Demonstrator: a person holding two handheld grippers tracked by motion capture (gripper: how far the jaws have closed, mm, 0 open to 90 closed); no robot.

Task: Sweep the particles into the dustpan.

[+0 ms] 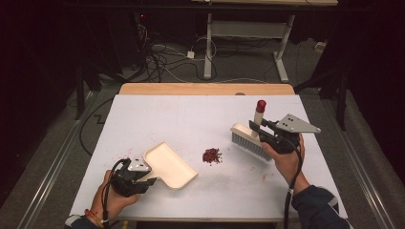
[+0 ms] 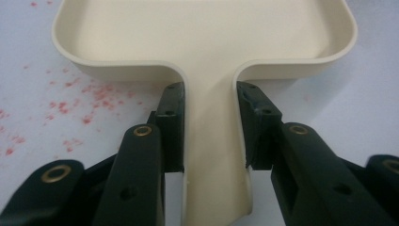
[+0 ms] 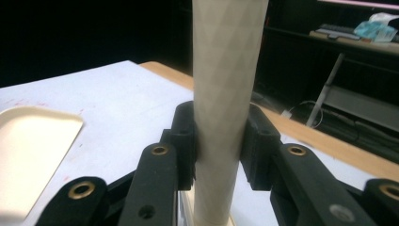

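Sweeping is set up: the left gripper clamps the cream plastic dustpan's handle, the right gripper the cream bristle brush; next, probably, brushing the red crumb pile panward.

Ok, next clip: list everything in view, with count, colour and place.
Flat plastic dustpan: one, cream, front left of the table, handle clamped by the left gripper.
Hand brush with red-capped handle: one, cream, bristles grey, right side, handle clamped by the right gripper.
Pile of small crumbs: one, dark red, between dustpan and brush.
Table: one, white top, wooden far edge.
Desk frame: one, pale, behind, cables on the floor.
Left gripper: black, shut.
Right gripper: black, shut.
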